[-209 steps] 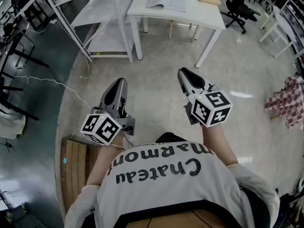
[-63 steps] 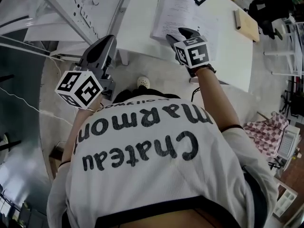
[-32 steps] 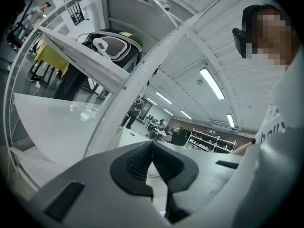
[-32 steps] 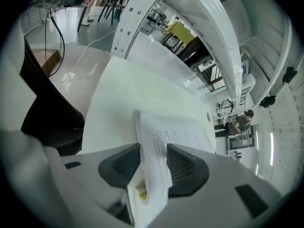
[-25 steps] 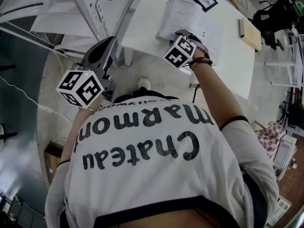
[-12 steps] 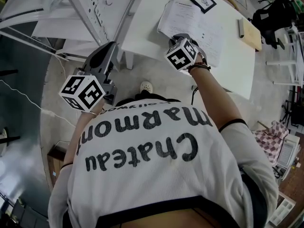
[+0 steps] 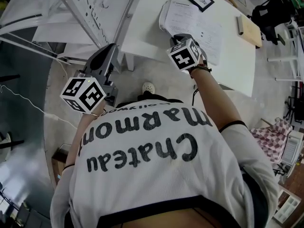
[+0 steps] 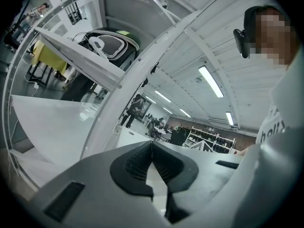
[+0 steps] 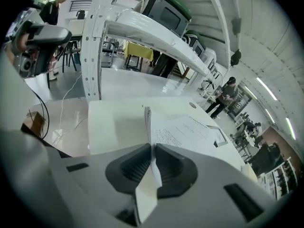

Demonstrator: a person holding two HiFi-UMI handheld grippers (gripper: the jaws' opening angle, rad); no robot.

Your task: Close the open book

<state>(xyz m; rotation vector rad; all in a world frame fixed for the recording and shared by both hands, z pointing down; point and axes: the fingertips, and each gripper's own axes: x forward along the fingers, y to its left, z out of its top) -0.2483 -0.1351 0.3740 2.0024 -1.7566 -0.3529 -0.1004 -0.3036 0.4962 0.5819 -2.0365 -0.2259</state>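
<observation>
I find the right claw [image 9: 152, 165] pressed together on a leaf [image 9: 147, 122] of the open book [image 7: 195, 23]. Its jaws have just been closing, and the right gripper view shows the paper running up between both ribbed pads. The pinched leaf stands close to upright, lifted off the printed page beside it, which lies flat. The book rests open on the white desk [image 7: 147, 30], near the edge closest to me. In the head view the right claw, with its marker cube, sits over the book's near edge and tilts downward. A framed square marker card [image 7: 201, 0] lies flat on the desk just beyond the book. A tan flat slab [image 7: 249, 26] lies towards the desk's right end, well apart from the book. The left claw [image 8: 152, 148] has its pad tips touching and nothing between them. It is held about level, off the desk, near the desk's left corner and in front of a white shelving rack [image 7: 83, 11]. It touches neither. Below, the front of one white shoe [image 7: 148, 87] shows on the pale floor [image 7: 142, 72]. A checked cloth [image 7: 273, 137] lies at the right edge of the head view, well away from the desk.
</observation>
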